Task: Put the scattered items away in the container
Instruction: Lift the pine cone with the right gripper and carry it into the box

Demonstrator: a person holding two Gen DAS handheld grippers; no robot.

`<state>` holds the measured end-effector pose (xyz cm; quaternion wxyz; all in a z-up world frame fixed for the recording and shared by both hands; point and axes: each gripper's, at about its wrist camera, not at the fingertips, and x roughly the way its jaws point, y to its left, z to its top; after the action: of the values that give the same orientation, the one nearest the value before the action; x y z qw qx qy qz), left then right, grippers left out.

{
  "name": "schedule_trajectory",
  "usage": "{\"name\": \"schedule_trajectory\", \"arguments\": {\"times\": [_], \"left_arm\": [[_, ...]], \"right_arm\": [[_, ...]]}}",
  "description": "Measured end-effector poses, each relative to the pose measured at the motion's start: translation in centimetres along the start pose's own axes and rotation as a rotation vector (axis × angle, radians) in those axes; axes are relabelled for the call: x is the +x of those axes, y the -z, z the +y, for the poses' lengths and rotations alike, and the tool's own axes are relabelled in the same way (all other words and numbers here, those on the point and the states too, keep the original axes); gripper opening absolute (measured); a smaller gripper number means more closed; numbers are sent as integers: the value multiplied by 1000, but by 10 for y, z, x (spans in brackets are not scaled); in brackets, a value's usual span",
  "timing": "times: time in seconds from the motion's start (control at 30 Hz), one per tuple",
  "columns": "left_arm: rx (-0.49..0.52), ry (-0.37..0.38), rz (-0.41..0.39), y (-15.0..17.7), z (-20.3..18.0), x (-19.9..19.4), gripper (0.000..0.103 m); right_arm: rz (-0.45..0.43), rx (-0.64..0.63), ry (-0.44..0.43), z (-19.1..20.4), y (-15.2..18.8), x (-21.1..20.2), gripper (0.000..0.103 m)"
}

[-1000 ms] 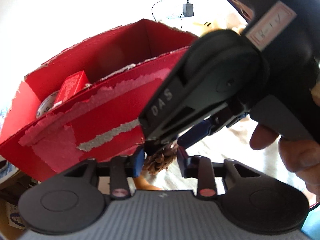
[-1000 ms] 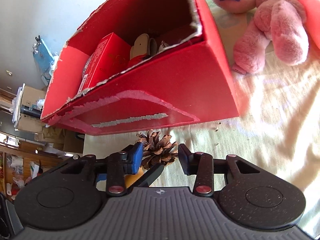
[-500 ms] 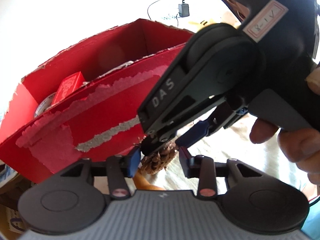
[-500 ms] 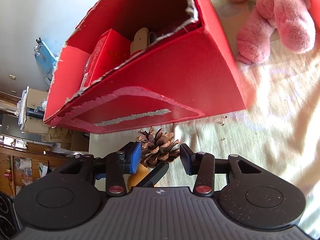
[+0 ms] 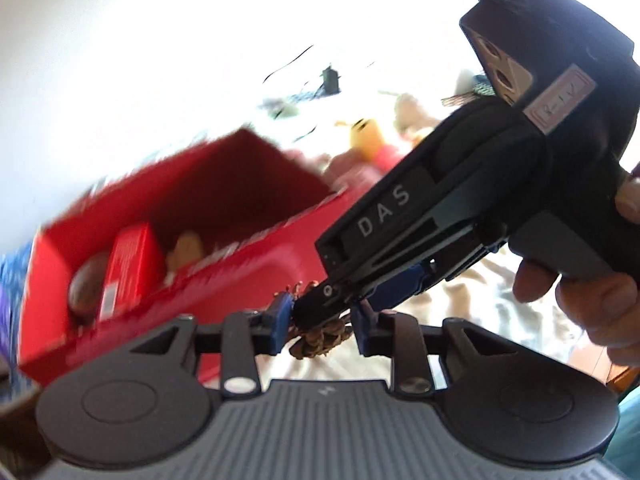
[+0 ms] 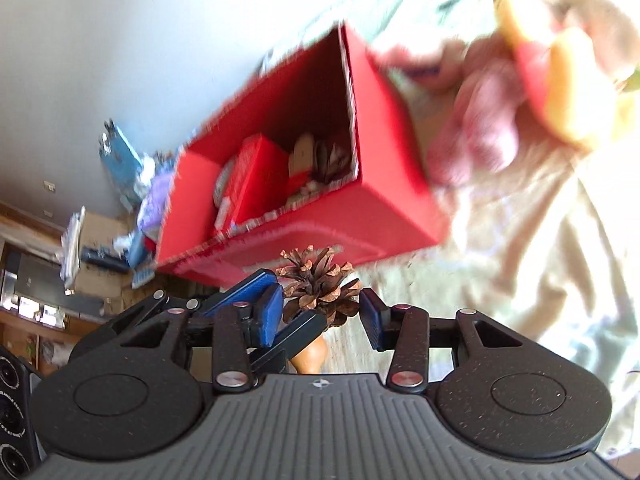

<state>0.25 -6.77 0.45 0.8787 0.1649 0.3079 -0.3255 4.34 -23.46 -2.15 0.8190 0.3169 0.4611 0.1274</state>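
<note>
Both our grippers crowd one pine cone point(image 6: 318, 288), low centre of frame; the red box point(image 6: 384, 128) opens above it, jaws narrowed round the cone, grip unclear

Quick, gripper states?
Left gripper: closed on the pine cone.
Right gripper: around the same pine cone; grip cannot be told.

Brown pine cone point(image 6: 318, 286) with open scales, just outside torn-rimmed red box point(image 6: 396, 184) holding items
</note>
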Motion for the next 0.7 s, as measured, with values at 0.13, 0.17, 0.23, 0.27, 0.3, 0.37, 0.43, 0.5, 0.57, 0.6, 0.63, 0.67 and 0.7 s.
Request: {"name": "schedule_trajectory", "arguments": {"times": [0.13,0.17,0.23,0.27,0.3,0.37,0.43,0.5,0.57,0.6,0.63,0.67,0.7], "left_arm": [[53,32,-80,-21,-13,-13,28],[63,33,-101,-27,-14,-16,28],[80,24,-143,-39,-13,-20,28],[84,15,-163,-45,-10,-21,28],[89,2,-179,-50,-7,-21,28],[97,-33,-197,-60,1,-19,28],[81,-59,-195,-66,15,-12,28],[48,-67,-176,-68,32,-2,29],[13,-67,-142,-67,49,14,29],[-7,-64,-122,-66,57,21,29],[-28,-62,-103,-61,63,29,29],[-49,-61,-84,-56,68,36,29],[-71,-59,-67,-52,73,44,28]], "right_arm": [[-92,-18,-10,5,-9,-27,45],[-114,-28,-19,7,-14,-29,45],[-148,-54,-33,12,-27,-30,45],[-157,-68,-35,15,-34,-27,45],[-166,-82,-38,18,-42,-23,45],[-166,-105,-30,27,-55,-11,45],[-145,-135,-8,33,-67,6,45],[-102,-155,26,37,-76,25,45],[-54,-172,62,38,-83,43,45],[-30,-183,82,39,-85,53,45],[-11,-196,103,39,-87,61,45],[7,-211,123,40,-88,68,45],[25,-226,142,40,-90,75,45]]}}
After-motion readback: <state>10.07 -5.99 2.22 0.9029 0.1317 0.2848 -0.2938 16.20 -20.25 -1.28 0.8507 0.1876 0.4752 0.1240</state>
